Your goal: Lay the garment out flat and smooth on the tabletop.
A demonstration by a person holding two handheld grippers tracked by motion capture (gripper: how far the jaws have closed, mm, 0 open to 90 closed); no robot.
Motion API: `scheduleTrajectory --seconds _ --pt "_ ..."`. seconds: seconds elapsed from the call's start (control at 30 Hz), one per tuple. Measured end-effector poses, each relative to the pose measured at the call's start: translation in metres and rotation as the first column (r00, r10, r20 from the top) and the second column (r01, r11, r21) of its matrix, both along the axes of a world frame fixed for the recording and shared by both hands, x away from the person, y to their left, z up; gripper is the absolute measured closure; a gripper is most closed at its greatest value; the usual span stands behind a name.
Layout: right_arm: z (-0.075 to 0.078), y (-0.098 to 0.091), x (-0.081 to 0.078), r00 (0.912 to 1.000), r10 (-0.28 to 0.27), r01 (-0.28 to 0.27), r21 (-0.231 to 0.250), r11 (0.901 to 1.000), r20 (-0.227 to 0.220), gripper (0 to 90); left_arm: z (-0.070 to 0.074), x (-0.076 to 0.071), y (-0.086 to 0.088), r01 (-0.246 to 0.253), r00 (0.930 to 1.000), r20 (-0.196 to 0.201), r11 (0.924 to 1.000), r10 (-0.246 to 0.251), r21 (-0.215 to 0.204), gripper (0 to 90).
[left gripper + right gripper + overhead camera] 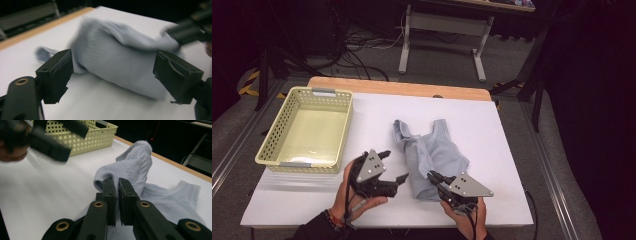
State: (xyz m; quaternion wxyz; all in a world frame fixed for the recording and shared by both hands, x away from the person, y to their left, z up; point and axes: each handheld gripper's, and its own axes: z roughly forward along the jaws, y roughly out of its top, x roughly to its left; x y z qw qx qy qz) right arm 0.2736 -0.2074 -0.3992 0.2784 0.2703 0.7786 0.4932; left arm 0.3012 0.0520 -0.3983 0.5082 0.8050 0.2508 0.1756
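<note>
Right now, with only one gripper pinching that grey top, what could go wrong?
The right gripper is shut on only a small fold of the grey top, so a pull might slip it free or undo the fold. The left gripper is open beside the cloth, so one jaw could snag the cloth in passing.

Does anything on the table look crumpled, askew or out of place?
Yes: the grey top lies crumpled and half folded, one strap flat on the white table. The right claw pinches its bunched edge; the left claw stands open. The yellow basket looks normal.
</note>
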Motion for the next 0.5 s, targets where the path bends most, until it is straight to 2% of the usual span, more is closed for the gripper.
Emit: scheduleTrajectory --seconds 0.1,0.17,0.27,0.37,0.5 --pt "0.001 -0.010 -0.002 0.9996 -0.028 0.028 0.009 0.9996 0.009 85.1 -0.013 -0.008 -0.029 0.054 0.9985 -0.009 0.9968 -0.054 0.059 13.7" --pt "0.002 -0.017 -0.003 0.9988 -0.049 0.049 0.015 0.9987 0.010 85.1 -0.022 -0.009 -0.048 0.059 0.9983 -0.010 0.9932 -0.058 0.101 12.8" --pt "0.002 -0.029 -0.006 0.9958 -0.090 0.089 0.024 0.9957 0.017 85.2 -0.035 -0.006 -0.069 0.066 0.9973 -0.042 0.9913 -0.061 0.114 12.8" --pt "0.003 -0.044 -0.008 0.9906 -0.134 0.133 0.039 0.9904 0.028 85.2 -0.045 0.000 -0.081 0.041 0.9982 -0.048 0.9899 -0.035 0.136 12.9" --pt "0.001 -0.063 -0.013 0.9823 -0.186 0.184 0.041 0.9820 0.027 85.3 -0.050 0.006 -0.085 0.028 0.9971 -0.073 0.9890 -0.018 0.145 13.0"
